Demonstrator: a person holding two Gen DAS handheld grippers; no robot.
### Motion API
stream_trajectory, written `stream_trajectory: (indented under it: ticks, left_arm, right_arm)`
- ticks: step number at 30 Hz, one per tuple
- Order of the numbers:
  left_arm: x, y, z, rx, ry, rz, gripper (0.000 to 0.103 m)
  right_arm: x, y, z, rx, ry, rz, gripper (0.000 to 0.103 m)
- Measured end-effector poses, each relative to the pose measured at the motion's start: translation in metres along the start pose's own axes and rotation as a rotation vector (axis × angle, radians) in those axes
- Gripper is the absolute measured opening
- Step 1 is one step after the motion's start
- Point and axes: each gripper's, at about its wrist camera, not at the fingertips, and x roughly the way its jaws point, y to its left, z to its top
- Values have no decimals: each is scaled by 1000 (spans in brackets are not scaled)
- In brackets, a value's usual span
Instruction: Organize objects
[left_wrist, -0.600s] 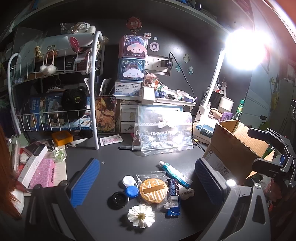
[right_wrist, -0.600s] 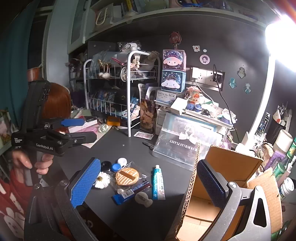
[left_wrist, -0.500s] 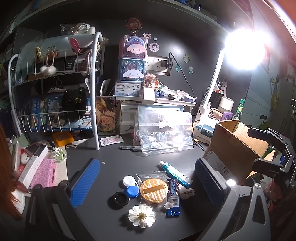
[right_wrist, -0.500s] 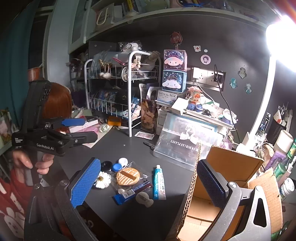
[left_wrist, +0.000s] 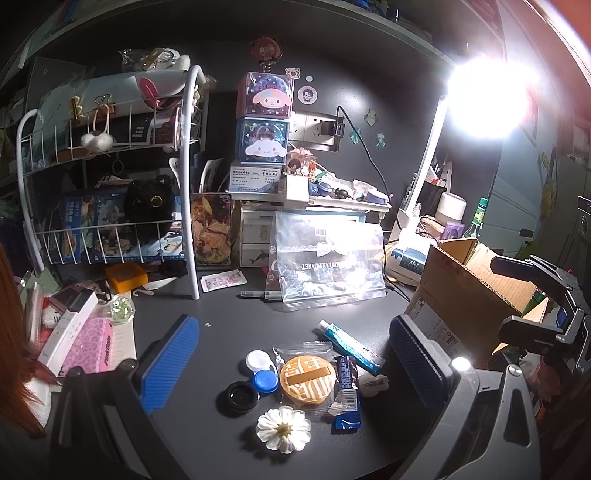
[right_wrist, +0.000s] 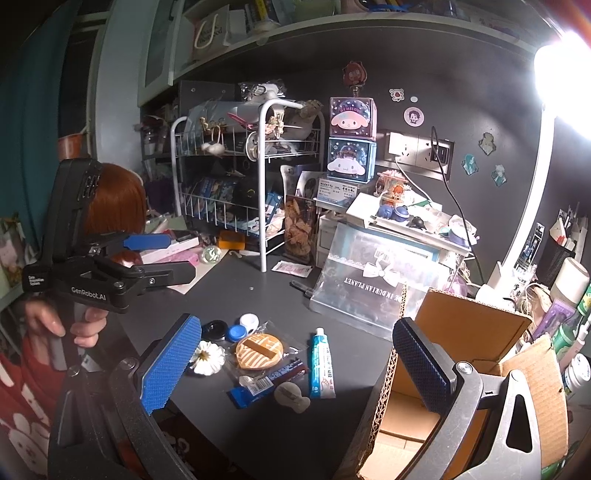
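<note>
Small items lie grouped on the dark desk: a white flower (left_wrist: 283, 428), a black jar (left_wrist: 242, 396), a blue cap (left_wrist: 266, 381), a white cap (left_wrist: 257, 361), a wrapped orange pastry (left_wrist: 308, 380), a blue snack bar (left_wrist: 346, 391), a toothpaste tube (left_wrist: 351, 345) and a beige figure (left_wrist: 373, 384). My left gripper (left_wrist: 293, 321) hovers open above them, holding nothing. My right gripper (right_wrist: 297, 321) is open too, its right finger over the open cardboard box (right_wrist: 472, 325), with the pastry (right_wrist: 259, 350) and tube (right_wrist: 322, 363) below it. A hand holds the left gripper (right_wrist: 181, 258) at the left.
A white wire rack (left_wrist: 192, 184) full of boxes stands at the back left. A clear zip bag (left_wrist: 325, 266) leans against drawers behind the items. A lit desk lamp (left_wrist: 484, 96) glares at the right. Pink notebooks (left_wrist: 92, 343) lie at the left edge.
</note>
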Motion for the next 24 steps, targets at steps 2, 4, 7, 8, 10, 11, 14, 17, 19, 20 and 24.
stream_trajectory:
  ticks: [2, 4, 7, 8, 10, 11, 14, 17, 19, 20, 24]
  left_arm:
    - [0, 0, 0, -1, 1, 2, 103]
    - [0, 0, 0, 0, 0, 1, 103]
    - [0, 0, -1, 0, 0, 1, 103]
    - [0, 0, -1, 0, 0, 1, 103]
    - [0, 0, -1, 0, -1, 3, 103]
    - [0, 0, -1, 0, -1, 2, 103]
    - [0, 0, -1, 0, -1, 1, 103]
    - [0, 0, -1, 0, -1, 3, 103]
    - [0, 0, -1, 1, -1, 4, 103]
    - [0, 0, -1, 0, -1, 4, 103]
    - [0, 2, -1, -1, 0, 6, 103]
  right_arm:
    - [0, 0, 0, 0, 1, -1, 103]
    - [0, 0, 0, 0, 1, -1, 103]
    - [0, 1, 0, 0, 1, 0, 103]
    - [0, 1, 0, 0, 1, 0, 103]
    - [0, 0, 0, 0, 2, 0, 103]
    - [0, 0, 0, -1, 2, -1, 103]
    - [1, 2, 0, -3, 1, 2, 103]
    - [1, 4, 0, -5, 0, 2, 103]
    - [1, 5, 0, -7, -1, 0, 103]
    - [1, 3, 0, -6, 1, 2, 103]
    - [0, 7, 1, -15, -4, 5, 103]
